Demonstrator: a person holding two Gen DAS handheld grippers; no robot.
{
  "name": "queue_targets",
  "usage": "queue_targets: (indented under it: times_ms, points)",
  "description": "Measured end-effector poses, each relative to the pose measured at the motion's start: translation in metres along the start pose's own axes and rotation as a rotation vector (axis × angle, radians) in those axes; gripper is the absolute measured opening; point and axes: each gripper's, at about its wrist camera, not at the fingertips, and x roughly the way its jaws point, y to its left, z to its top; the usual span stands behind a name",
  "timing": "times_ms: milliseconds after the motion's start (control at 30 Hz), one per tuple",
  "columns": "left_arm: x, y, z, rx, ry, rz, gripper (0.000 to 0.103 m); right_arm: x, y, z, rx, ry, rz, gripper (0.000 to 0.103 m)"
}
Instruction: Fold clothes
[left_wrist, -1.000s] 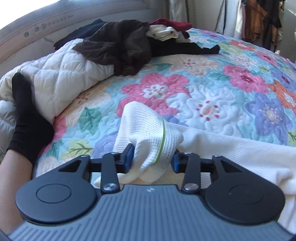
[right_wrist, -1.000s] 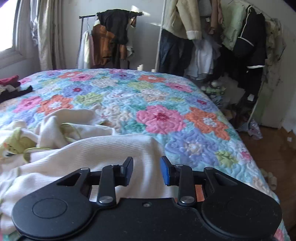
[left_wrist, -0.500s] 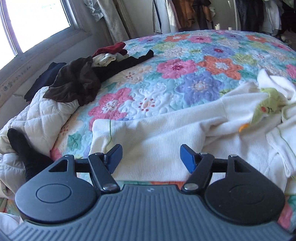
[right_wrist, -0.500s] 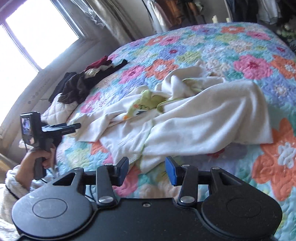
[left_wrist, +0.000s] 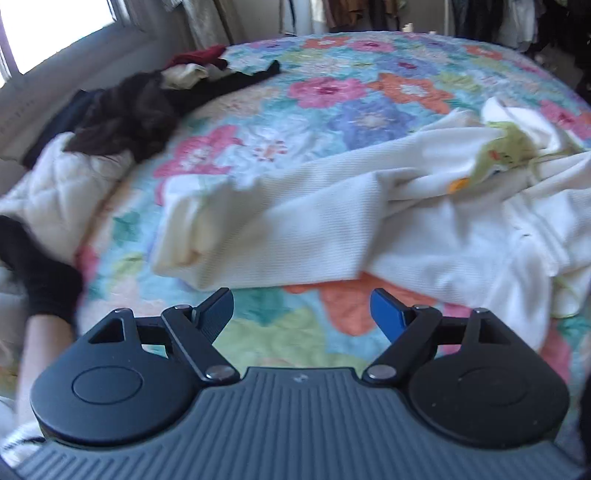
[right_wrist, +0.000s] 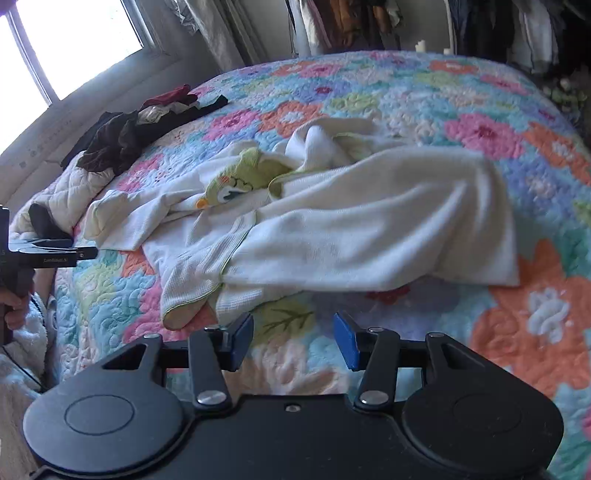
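A cream waffle-knit robe (right_wrist: 354, 229) with a green owl hood (right_wrist: 236, 181) lies spread and rumpled on the flowered quilt (right_wrist: 480, 110). In the left wrist view the robe (left_wrist: 314, 221) lies just beyond my left gripper (left_wrist: 301, 314), which is open, empty and held back from the sleeve end. My right gripper (right_wrist: 293, 343) is open and empty, above the quilt just short of the robe's near edge. The left gripper also shows at the left edge of the right wrist view (right_wrist: 48, 254).
A pile of dark and red clothes (right_wrist: 140, 129) lies at the far left of the bed, by a cream quilted jacket (left_wrist: 62, 184). A black sock (left_wrist: 40, 273) lies at the bed's left edge. Clothes racks (right_wrist: 480, 26) stand behind the bed.
My left gripper let go of the robe's sleeve, opened wide and pulled back. My right gripper also drew back from the robe and opened wider. The robe now lies flat on the quilt.
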Motion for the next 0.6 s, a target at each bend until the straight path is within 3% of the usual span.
queue_targets:
  times_ms: [100, 167, 267, 333, 467, 533, 567, 600]
  points:
    - [0.014, -0.033, -0.005, -0.028, 0.022, -0.106, 0.081, 0.036, 0.000, -0.011, 0.042, 0.003, 0.082, 0.054]
    - [0.026, -0.051, -0.006, -0.042, 0.056, -0.163, 0.081, 0.057, 0.014, -0.019, 0.014, 0.008, 0.082, 0.054]
    - [0.039, -0.075, -0.009, -0.028, 0.099, -0.203, 0.081, 0.082, 0.027, -0.021, -0.002, 0.025, 0.109, 0.054]
    - [0.041, -0.086, -0.013, -0.002, 0.105, -0.210, 0.081, 0.094, 0.034, -0.020, -0.007, 0.018, 0.090, 0.058]
    - [0.051, -0.100, -0.017, 0.024, 0.131, -0.246, 0.081, 0.118, 0.039, -0.020, -0.034, -0.042, -0.010, 0.076]
    - [0.061, -0.107, -0.018, 0.065, 0.147, -0.220, 0.085, 0.123, 0.031, -0.016, -0.014, -0.082, -0.025, 0.075]
    - [0.065, -0.110, -0.018, 0.087, 0.151, -0.198, 0.089, 0.124, 0.025, -0.013, 0.007, -0.107, -0.024, 0.069]
    - [0.069, -0.112, -0.017, 0.103, 0.148, -0.177, 0.096, 0.123, 0.027, -0.012, -0.026, -0.119, -0.052, 0.051]
